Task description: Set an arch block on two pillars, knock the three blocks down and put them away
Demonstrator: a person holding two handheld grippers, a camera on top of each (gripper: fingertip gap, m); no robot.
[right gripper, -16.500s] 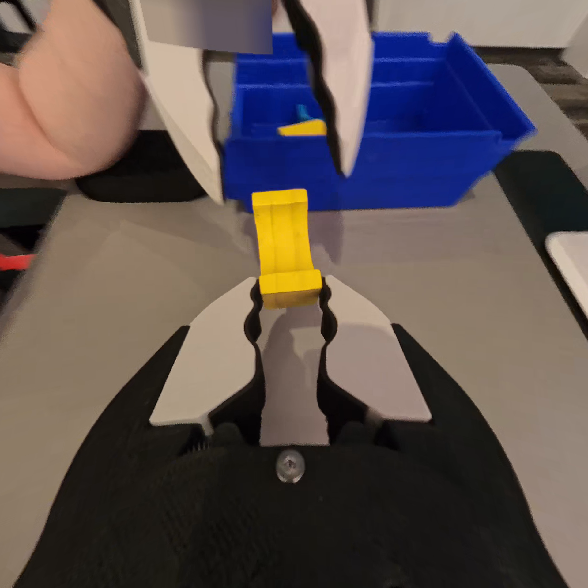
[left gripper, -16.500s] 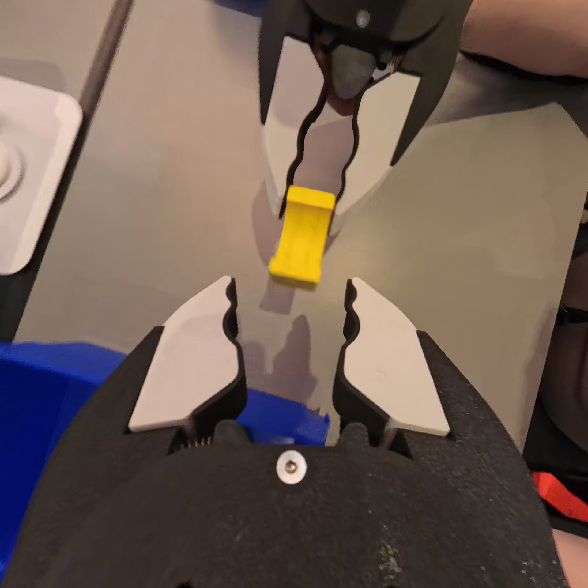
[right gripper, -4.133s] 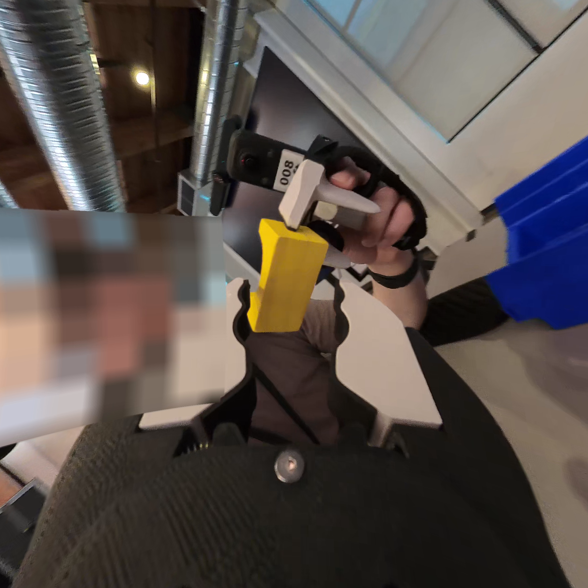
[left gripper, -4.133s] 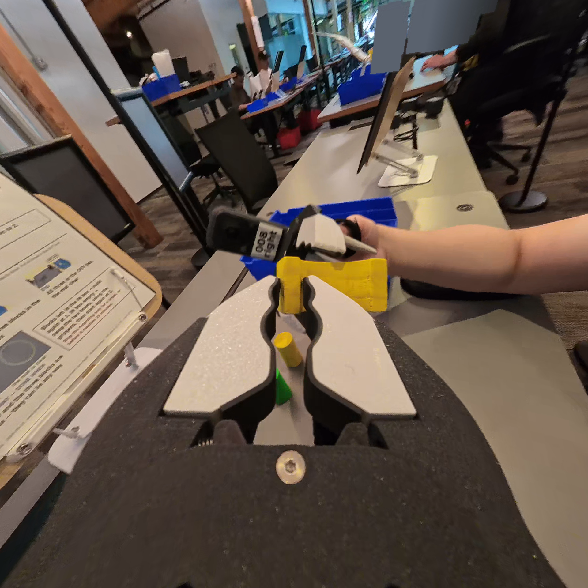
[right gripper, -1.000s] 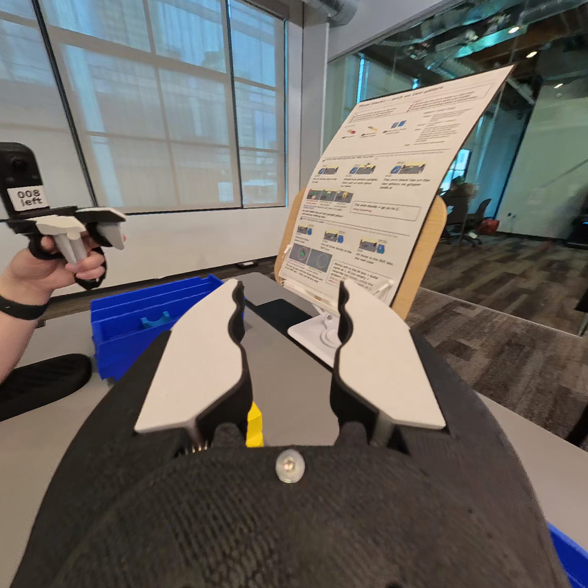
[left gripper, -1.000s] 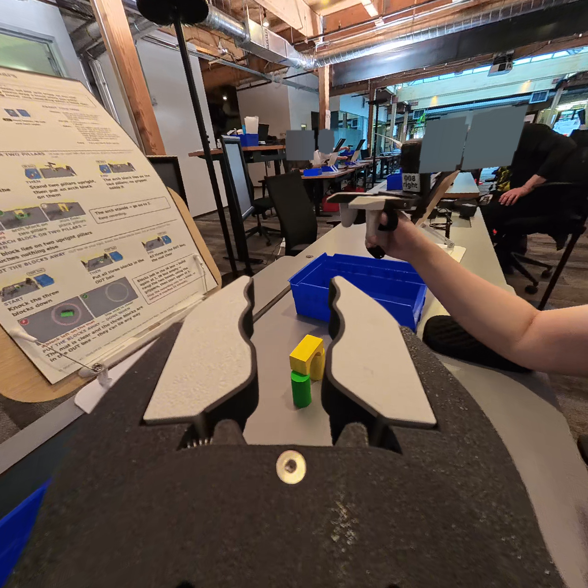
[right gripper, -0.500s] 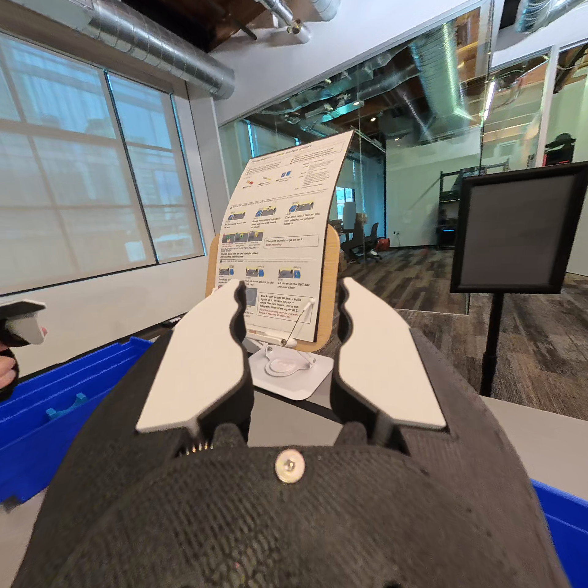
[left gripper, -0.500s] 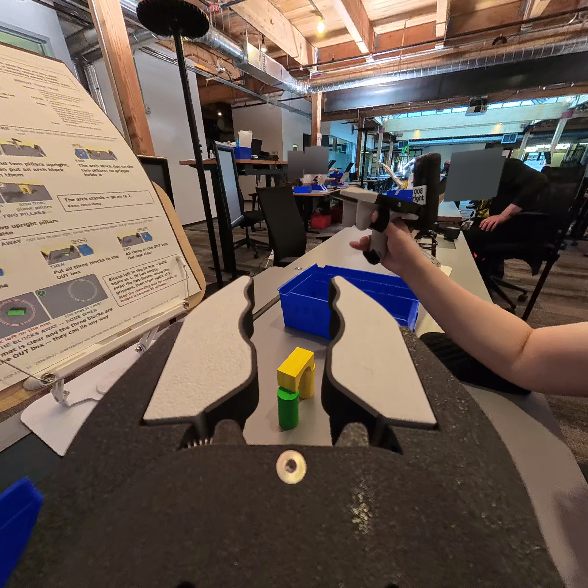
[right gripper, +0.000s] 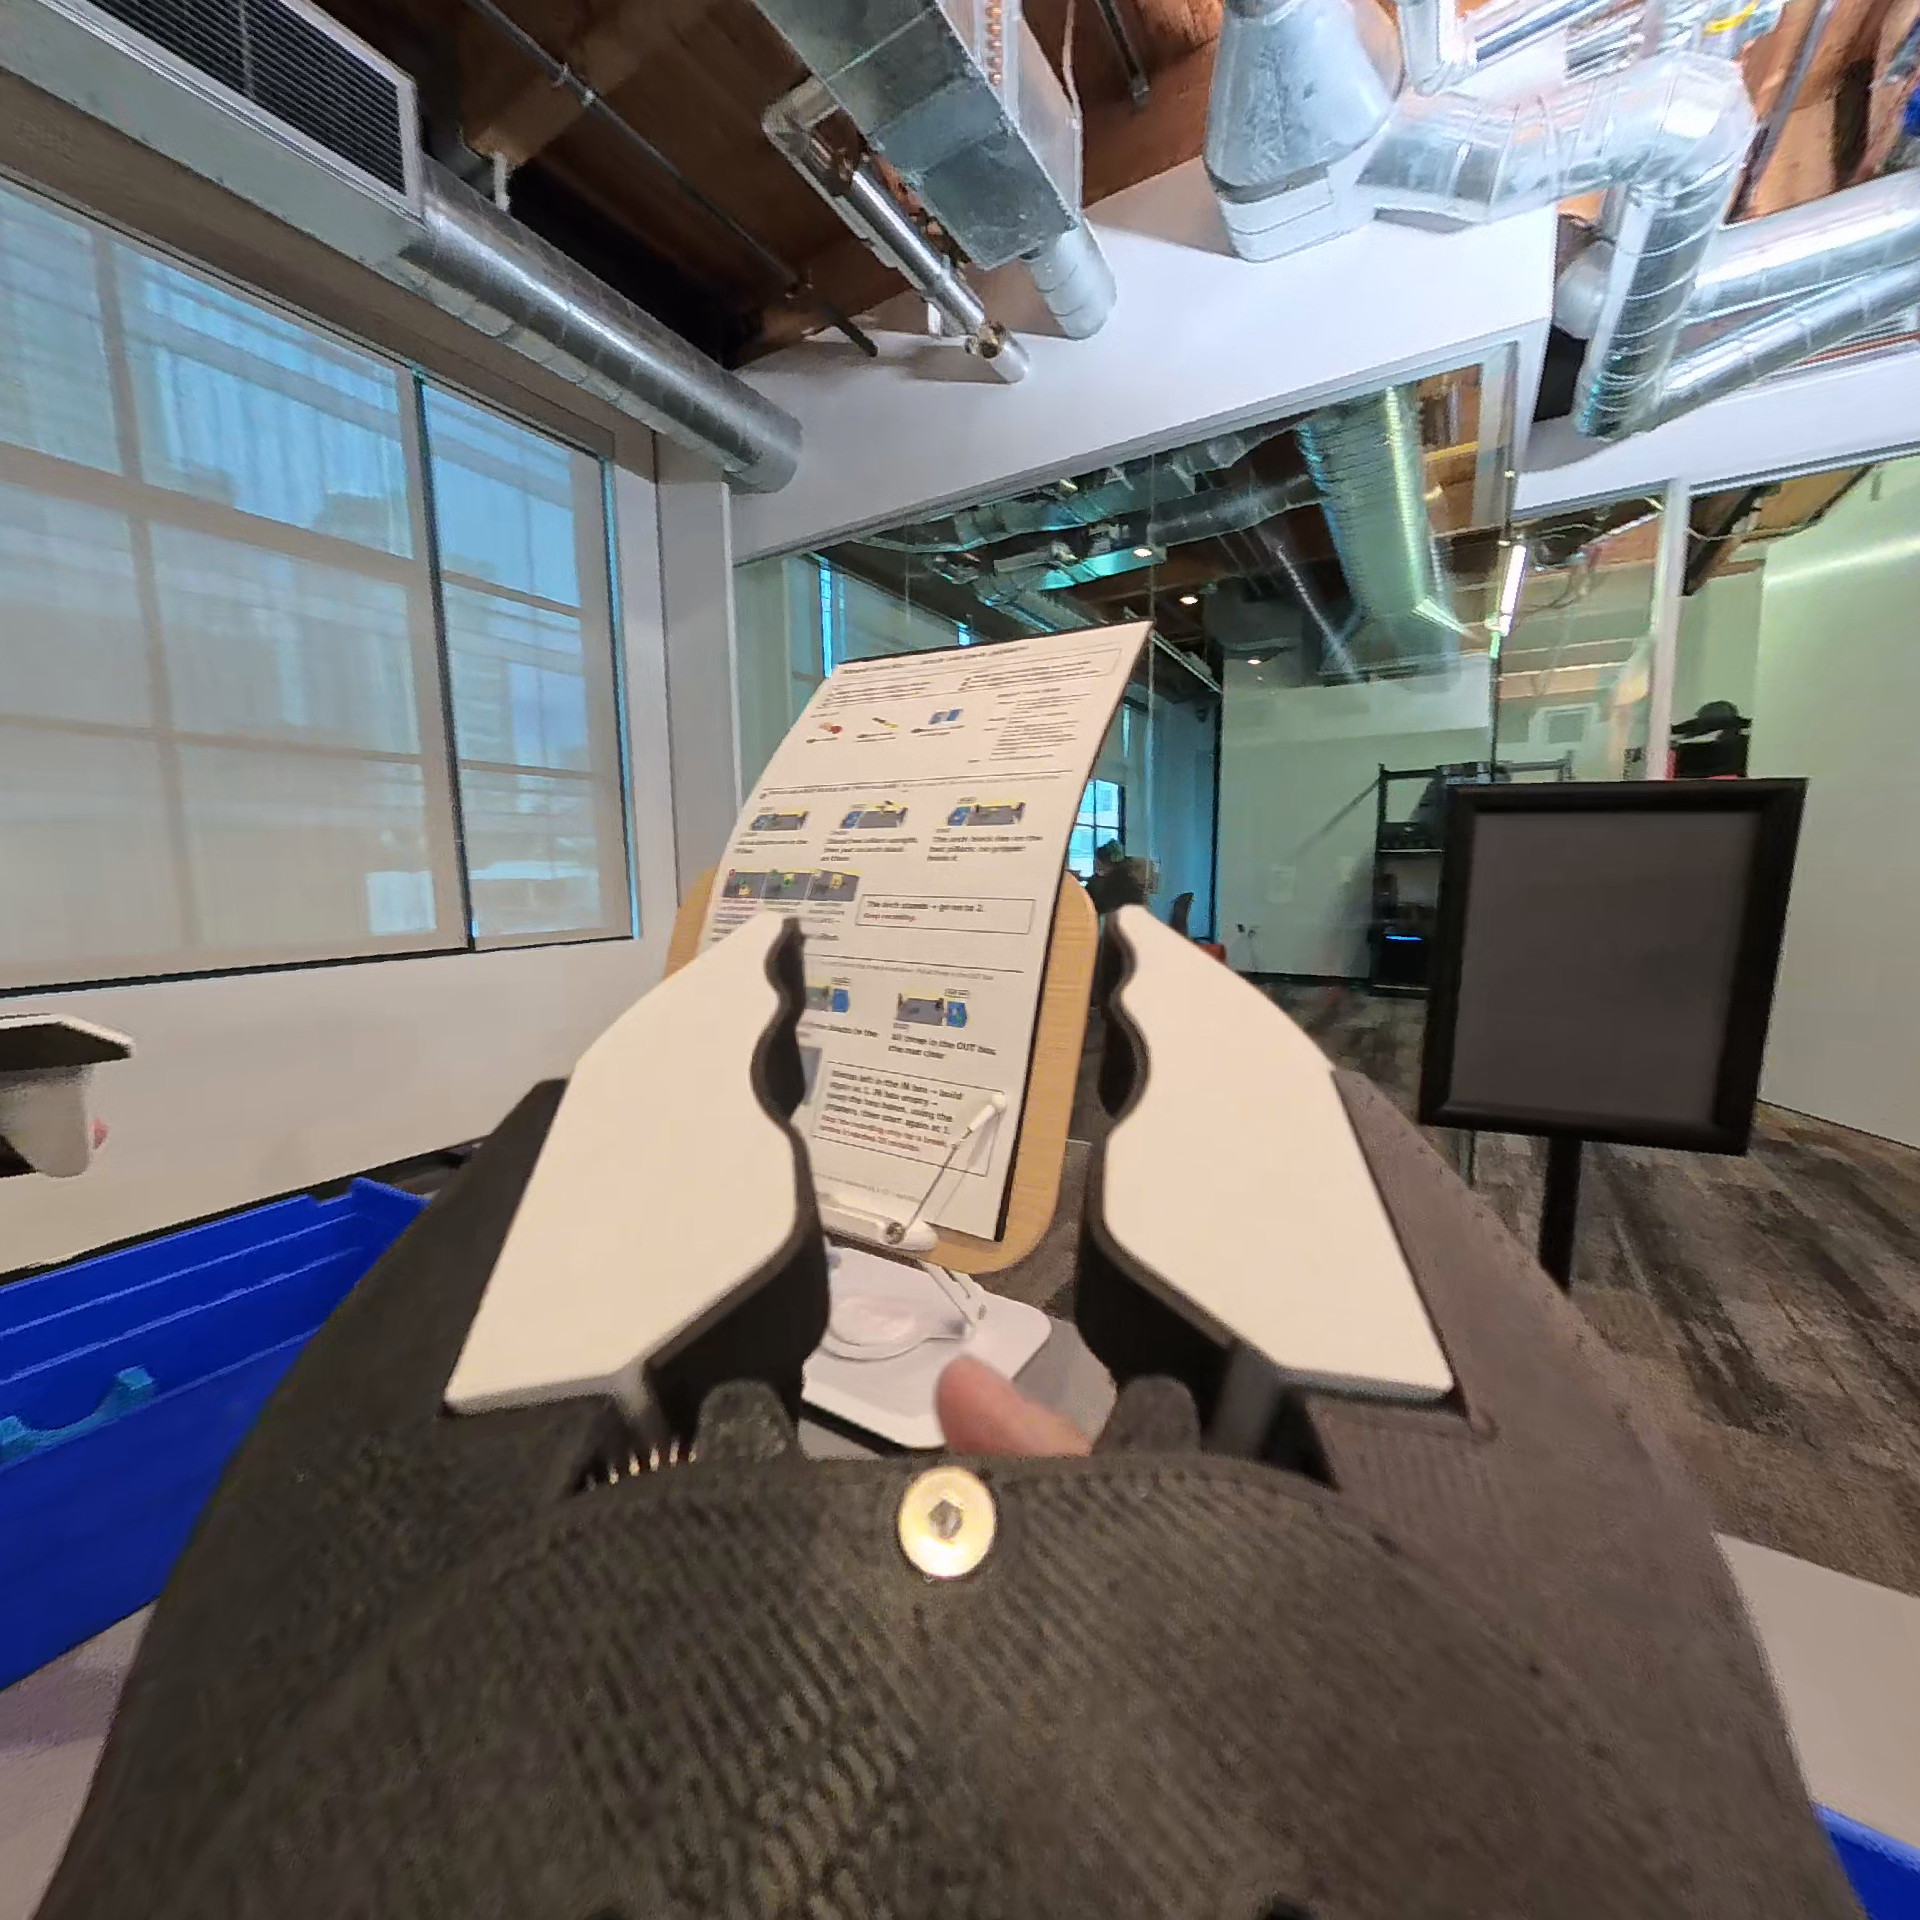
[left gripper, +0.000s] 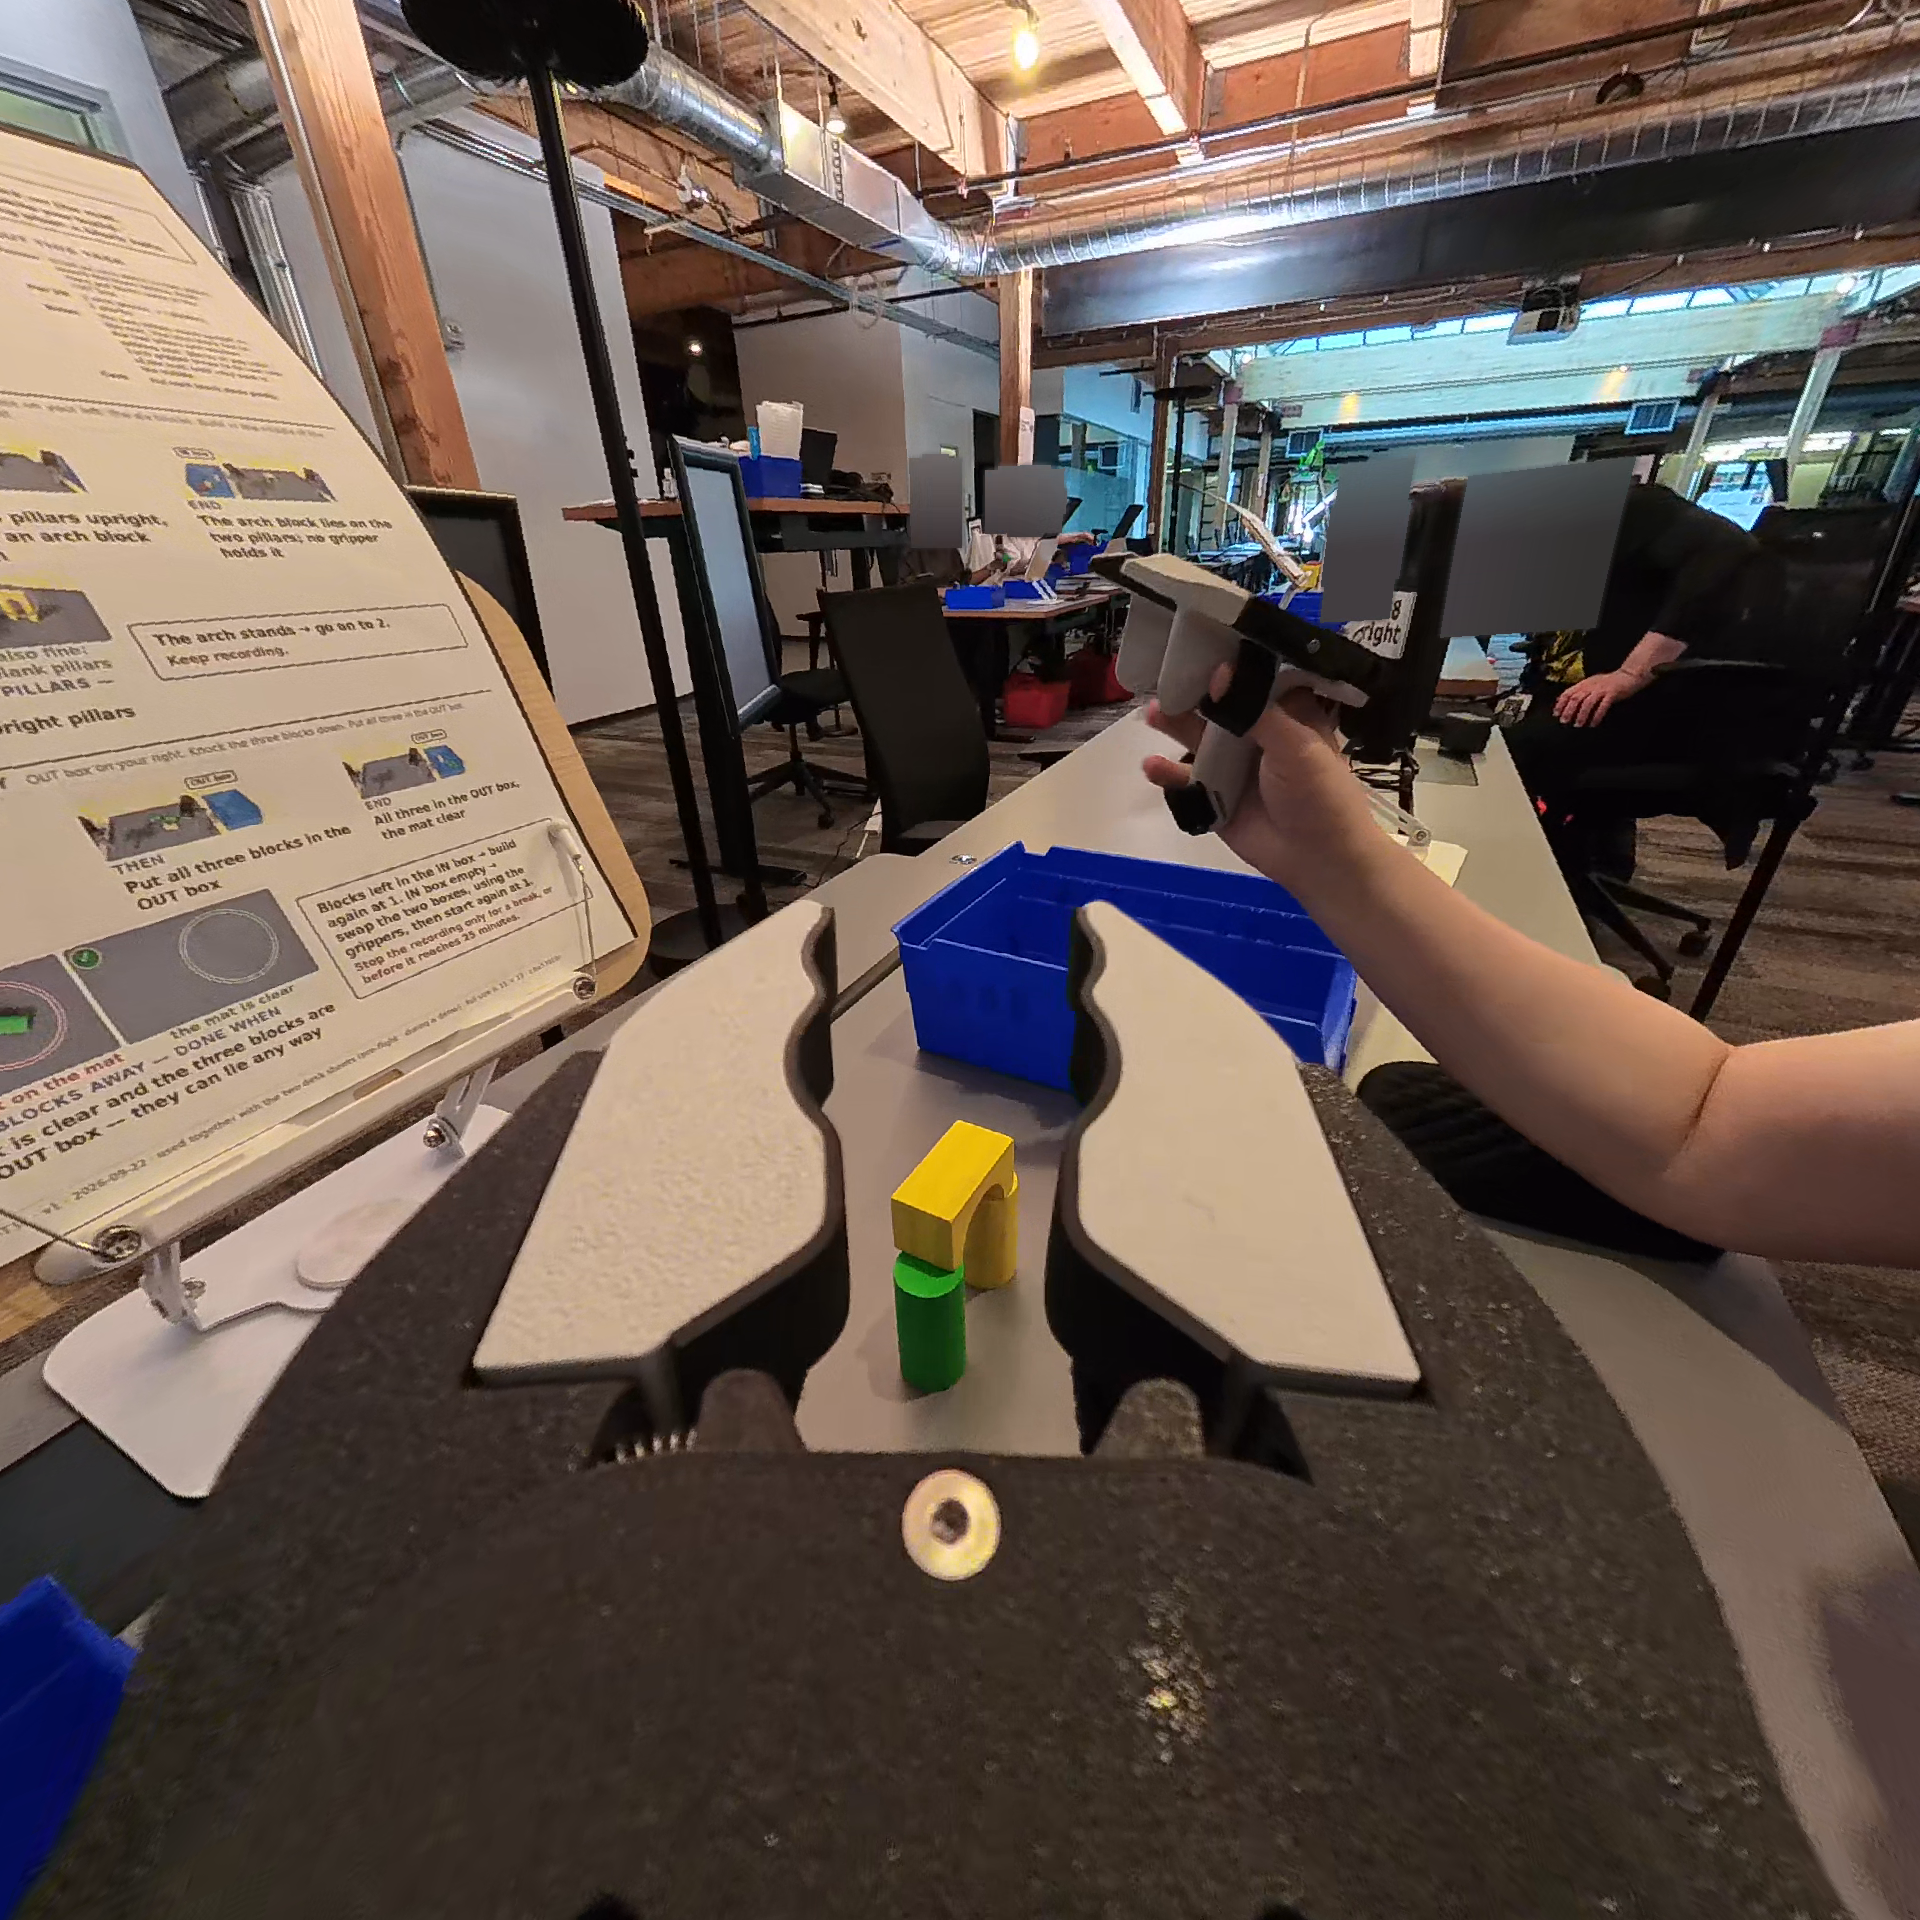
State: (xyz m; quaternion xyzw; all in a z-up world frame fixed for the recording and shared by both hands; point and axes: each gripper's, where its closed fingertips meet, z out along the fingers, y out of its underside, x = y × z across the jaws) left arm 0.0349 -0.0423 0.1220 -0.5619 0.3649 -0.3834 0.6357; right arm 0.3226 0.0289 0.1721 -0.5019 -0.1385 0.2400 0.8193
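A yellow arch block rests on a green pillar and a yellow pillar, both upright on the grey mat. No gripper touches them. My left gripper is open and empty, held back from the stack, which shows between its fingers. My right gripper is open and empty and points up at the instruction board. In the left wrist view a hand holds it high above the blue bin. The blocks are out of the right wrist view.
The instruction board stands on a white base left of the mat. A second blue bin sits at the left of the right wrist view, with the left gripper's tip above it. A black pad lies under the person's forearm. The green pillar sits 25 cm or so from the ends of my left fingers.
The arch that my left gripper held 4 s ago now stands on the two pillars, free of both grippers. In the last second the right gripper has risen and tilted upward, away from the stack.
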